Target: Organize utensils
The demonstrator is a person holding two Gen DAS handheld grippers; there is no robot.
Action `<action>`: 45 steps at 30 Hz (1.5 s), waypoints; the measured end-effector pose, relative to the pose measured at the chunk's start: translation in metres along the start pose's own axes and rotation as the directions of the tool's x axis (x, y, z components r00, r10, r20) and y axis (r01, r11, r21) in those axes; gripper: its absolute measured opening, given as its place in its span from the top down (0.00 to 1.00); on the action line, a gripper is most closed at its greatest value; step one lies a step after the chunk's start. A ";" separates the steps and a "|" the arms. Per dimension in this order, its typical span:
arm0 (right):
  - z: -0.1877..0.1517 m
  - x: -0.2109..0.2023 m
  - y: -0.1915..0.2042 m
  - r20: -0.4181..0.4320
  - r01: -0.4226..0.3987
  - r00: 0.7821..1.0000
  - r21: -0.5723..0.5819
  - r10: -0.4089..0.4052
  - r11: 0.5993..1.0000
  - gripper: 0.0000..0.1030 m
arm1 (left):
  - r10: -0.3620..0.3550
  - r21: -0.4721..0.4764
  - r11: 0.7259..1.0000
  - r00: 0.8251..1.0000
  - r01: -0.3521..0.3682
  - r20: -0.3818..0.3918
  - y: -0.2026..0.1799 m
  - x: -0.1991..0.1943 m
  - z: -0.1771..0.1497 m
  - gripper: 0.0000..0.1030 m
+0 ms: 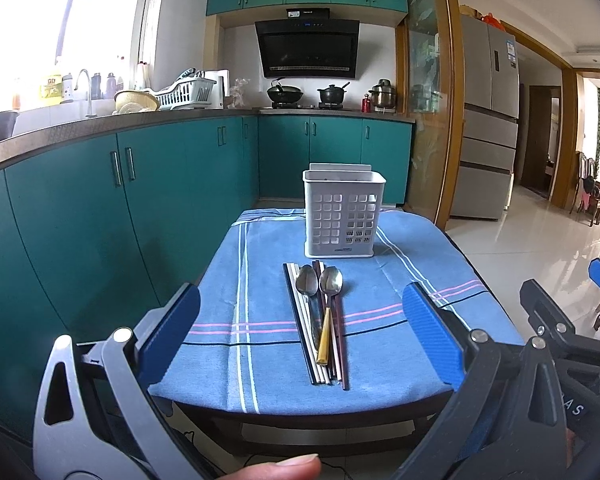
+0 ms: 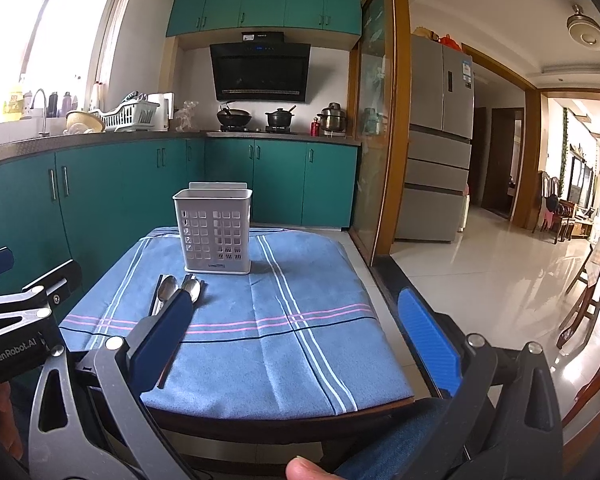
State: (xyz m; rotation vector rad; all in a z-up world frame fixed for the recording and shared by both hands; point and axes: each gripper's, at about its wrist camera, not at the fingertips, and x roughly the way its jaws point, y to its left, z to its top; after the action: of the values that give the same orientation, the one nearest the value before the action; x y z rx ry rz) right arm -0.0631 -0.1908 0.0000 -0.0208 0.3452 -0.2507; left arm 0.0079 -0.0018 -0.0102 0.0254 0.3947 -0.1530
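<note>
A white perforated utensil holder (image 1: 343, 216) stands upright at the far side of a small table under a blue striped cloth (image 1: 260, 312). In front of it lie two metal spoons (image 1: 320, 284) on top of several chopsticks (image 1: 320, 344), side by side, handles toward me. My left gripper (image 1: 300, 332) is open above the near table edge, its fingers either side of the utensils, not touching them. My right gripper (image 2: 300, 344) is open and empty to the right; its left finger (image 2: 164, 336) hides most of the utensils (image 2: 180, 290). The holder (image 2: 214, 232) shows left of centre.
Teal kitchen cabinets (image 1: 100, 208) run along the left and back. A glass sliding door frame (image 2: 384, 140) stands right of the table, with glossy white floor (image 2: 480, 280) beyond. A wooden chair and table (image 2: 596, 292) are at the far right.
</note>
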 end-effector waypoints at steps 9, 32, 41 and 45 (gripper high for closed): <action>0.000 0.002 0.005 -0.010 -0.003 1.000 -0.012 0.003 1.000 0.02 | 0.003 -0.001 1.000 1.000 -0.003 0.000 0.002 0.003 0.000 0.03; -0.017 0.178 0.014 -0.430 -0.134 0.892 0.033 0.135 0.990 0.36 | 0.020 0.000 1.000 0.944 -0.021 -0.329 0.063 0.210 0.010 0.64; -0.008 0.269 0.064 -0.532 -0.265 0.799 0.107 0.280 0.958 0.54 | -0.259 -0.005 0.956 0.833 0.294 -0.489 0.041 0.312 0.014 0.61; -0.001 0.289 0.086 -0.548 -0.360 0.761 0.087 0.347 0.929 0.54 | -0.330 -0.030 0.929 0.789 0.369 -0.518 0.035 0.326 0.006 0.65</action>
State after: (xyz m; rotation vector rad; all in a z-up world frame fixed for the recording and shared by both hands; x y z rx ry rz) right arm 0.2199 -0.1789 -0.1018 0.0980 0.9286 0.1380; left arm 0.3127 -0.0143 -0.1308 0.0658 0.9368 -0.5384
